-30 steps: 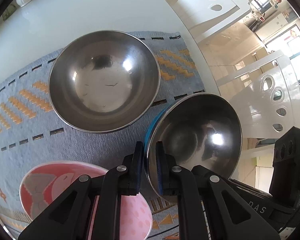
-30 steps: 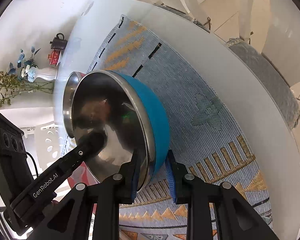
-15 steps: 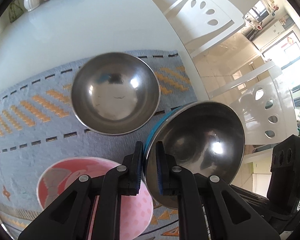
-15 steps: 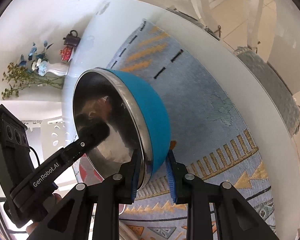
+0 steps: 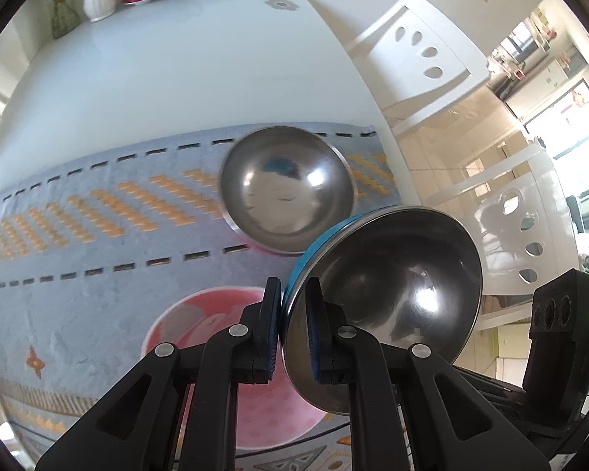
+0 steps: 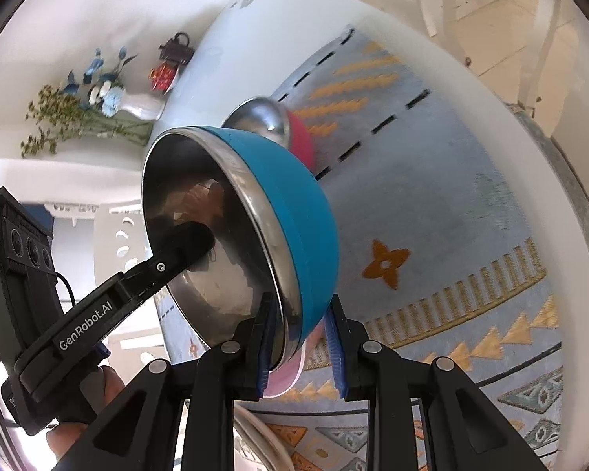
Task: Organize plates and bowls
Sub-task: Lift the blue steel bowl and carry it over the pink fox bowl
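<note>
Two grippers, left gripper (image 5: 294, 327) and right gripper (image 6: 300, 343), pinch the tilted blue bowl's (image 6: 294, 212) rim above the desk (image 5: 169, 70), partly hiding one pink plate (image 5: 224, 325) beside one steel bowl (image 5: 286, 196).

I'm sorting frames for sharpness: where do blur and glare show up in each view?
Left wrist view: the steel bowl on the mat is motion-smeared, the blue bowl in the tongs stays sharp with a bright glint, and the window at right is blown out. Right wrist view: the mat's far stripes smear, and fisheye bends the table edge.
</note>
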Demonstrator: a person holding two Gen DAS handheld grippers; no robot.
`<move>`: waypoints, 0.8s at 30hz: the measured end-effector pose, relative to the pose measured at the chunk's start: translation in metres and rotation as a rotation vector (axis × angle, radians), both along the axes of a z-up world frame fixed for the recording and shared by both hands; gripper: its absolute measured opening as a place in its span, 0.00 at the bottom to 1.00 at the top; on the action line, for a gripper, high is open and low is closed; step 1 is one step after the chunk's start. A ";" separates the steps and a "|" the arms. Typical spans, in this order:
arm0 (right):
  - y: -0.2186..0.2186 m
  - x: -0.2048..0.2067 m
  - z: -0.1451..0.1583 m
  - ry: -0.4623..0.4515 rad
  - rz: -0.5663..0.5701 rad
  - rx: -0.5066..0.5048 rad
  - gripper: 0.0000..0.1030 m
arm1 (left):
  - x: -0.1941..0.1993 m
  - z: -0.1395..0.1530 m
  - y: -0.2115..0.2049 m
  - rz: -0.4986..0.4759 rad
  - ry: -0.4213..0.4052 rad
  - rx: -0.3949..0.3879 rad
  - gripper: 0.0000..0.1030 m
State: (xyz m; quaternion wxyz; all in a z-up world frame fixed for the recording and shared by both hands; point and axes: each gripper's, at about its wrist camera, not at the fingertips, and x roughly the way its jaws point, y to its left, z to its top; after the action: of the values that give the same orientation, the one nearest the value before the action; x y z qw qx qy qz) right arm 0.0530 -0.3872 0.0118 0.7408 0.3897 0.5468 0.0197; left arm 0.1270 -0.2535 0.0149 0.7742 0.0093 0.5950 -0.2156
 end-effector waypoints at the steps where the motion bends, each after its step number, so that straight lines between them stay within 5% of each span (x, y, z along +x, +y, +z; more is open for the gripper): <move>1: 0.003 0.000 0.000 -0.001 0.005 0.002 0.23 | -0.001 0.000 0.005 0.008 0.001 0.001 0.09; 24: 0.057 0.015 -0.020 0.069 0.132 0.017 0.23 | -0.034 -0.030 0.078 0.115 0.073 0.033 0.09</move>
State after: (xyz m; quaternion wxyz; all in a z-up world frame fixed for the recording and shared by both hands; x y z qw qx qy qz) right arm 0.0684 -0.3300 -0.0078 0.7152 0.3596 0.5963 0.0596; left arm 0.0931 -0.1759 -0.0148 0.7627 -0.0200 0.6261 -0.1609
